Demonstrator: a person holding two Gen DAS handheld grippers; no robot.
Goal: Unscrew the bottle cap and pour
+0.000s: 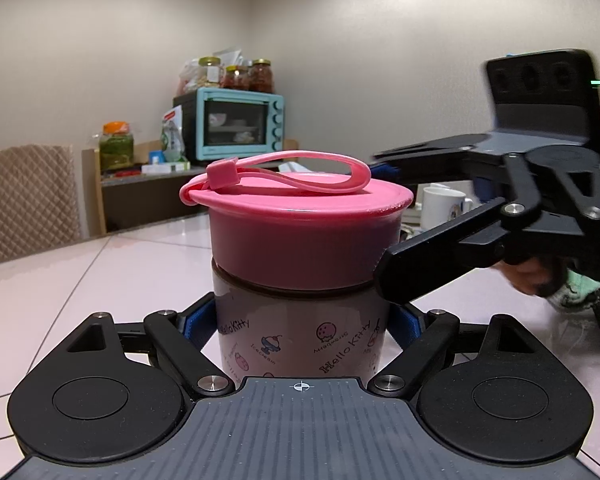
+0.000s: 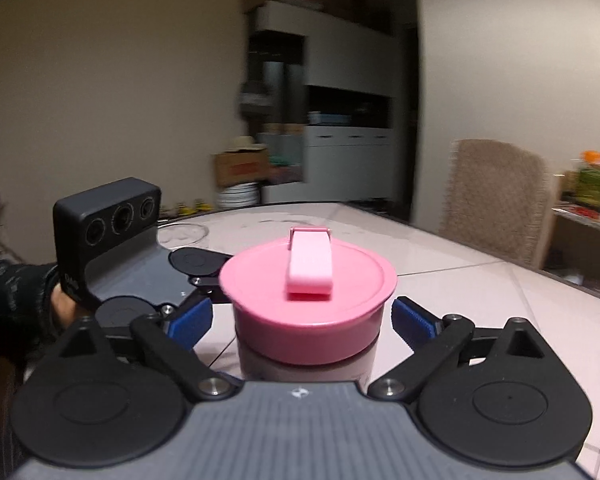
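A pale Hello Kitty bottle (image 1: 300,344) with a wide pink screw cap (image 1: 304,236) and a pink loop strap stands upright on the table. My left gripper (image 1: 302,330) is shut on the bottle's body below the cap, blue pads pressed to both sides. My right gripper (image 2: 302,318) is open around the pink cap (image 2: 308,300), its blue pads (image 2: 414,320) a little apart from the cap on each side. The right gripper also shows in the left wrist view (image 1: 384,224), reaching in from the right at cap height.
The bottle stands on a pale pink tiled table (image 1: 100,280). A white mug (image 1: 440,206) stands behind the bottle to the right. A padded chair (image 2: 496,200) is at the far table edge. A teal toaster oven (image 1: 236,126) with jars sits on a shelf behind.
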